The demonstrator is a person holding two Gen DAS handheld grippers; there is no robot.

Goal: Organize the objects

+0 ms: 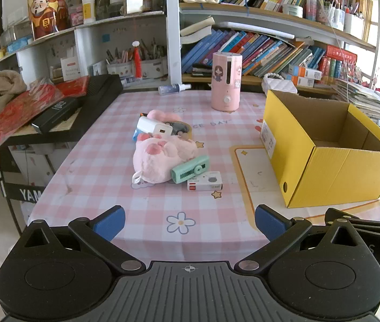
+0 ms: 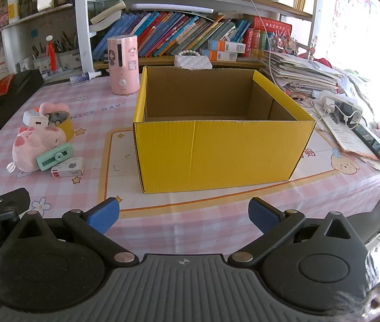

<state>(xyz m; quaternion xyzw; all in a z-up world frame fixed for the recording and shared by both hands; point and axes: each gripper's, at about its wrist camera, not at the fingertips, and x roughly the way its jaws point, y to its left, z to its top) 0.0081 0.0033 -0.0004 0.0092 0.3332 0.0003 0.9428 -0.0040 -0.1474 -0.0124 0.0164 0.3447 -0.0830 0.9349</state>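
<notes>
Nearest us are our own tools: the left gripper [image 1: 189, 222] and the right gripper [image 2: 182, 213], both with blue-padded fingers spread wide and holding nothing, hovering over the near edge of the pink checked tablecloth [image 1: 104, 166].

The relation that matters for our coming move: the cluster of loose things lies straight ahead of the left gripper and slightly left of its centre line, while from the right gripper it sits far off to the left, with the open yellow corrugated cardboard box [image 2: 216, 150] directly in front instead. So we judge the left hand the nearer one for picking, and the box lies to its right.

Closest in the cluster is the small white rectangular carton [image 1: 204, 184], flat on the cloth, its long axis running left to right across our fingers. Touching it behind is the mint green plastic clip-shaped piece [image 1: 190, 168], tilted against the soft pink plush toy [image 1: 160, 158] (squashy, so it should yield to a pinch). Behind the plush rest a glossy white charger block [image 1: 153, 128] and a yellow tape roll [image 2: 66, 127]. The box looks empty inside.
</notes>
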